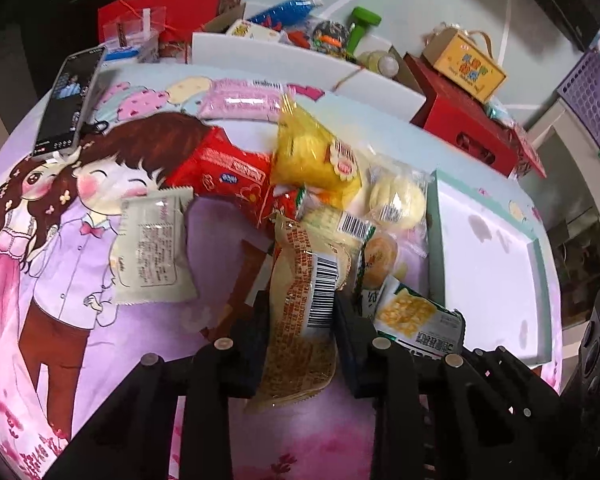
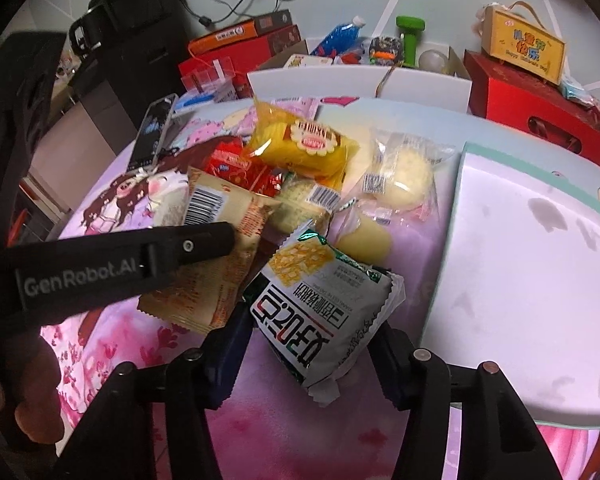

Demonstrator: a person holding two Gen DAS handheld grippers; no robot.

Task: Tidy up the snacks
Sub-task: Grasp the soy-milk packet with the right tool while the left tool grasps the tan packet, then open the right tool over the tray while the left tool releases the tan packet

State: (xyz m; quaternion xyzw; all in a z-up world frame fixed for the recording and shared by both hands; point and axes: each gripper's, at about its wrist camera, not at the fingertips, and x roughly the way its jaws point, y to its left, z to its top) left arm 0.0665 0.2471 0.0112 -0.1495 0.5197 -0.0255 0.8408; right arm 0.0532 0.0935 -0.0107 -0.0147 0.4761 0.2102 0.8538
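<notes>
The left gripper (image 1: pixel 300 316) reaches low over the cartoon-printed bed cover (image 1: pixel 80 340), its jaws pinching a beige barcode packet (image 1: pixel 304 312) at the near edge of the snack pile (image 1: pixel 324 184), and it shows as a black bar across the right wrist view. The right gripper (image 2: pixel 312 320), just beside it, has its jaws closed on a white-and-green cracker packet (image 2: pixel 320 304) held tilted above the cover. To the right lies a shallow white tray (image 2: pixel 520 272) with a teal rim, its floor bare; boxes crowd the far edge.
</notes>
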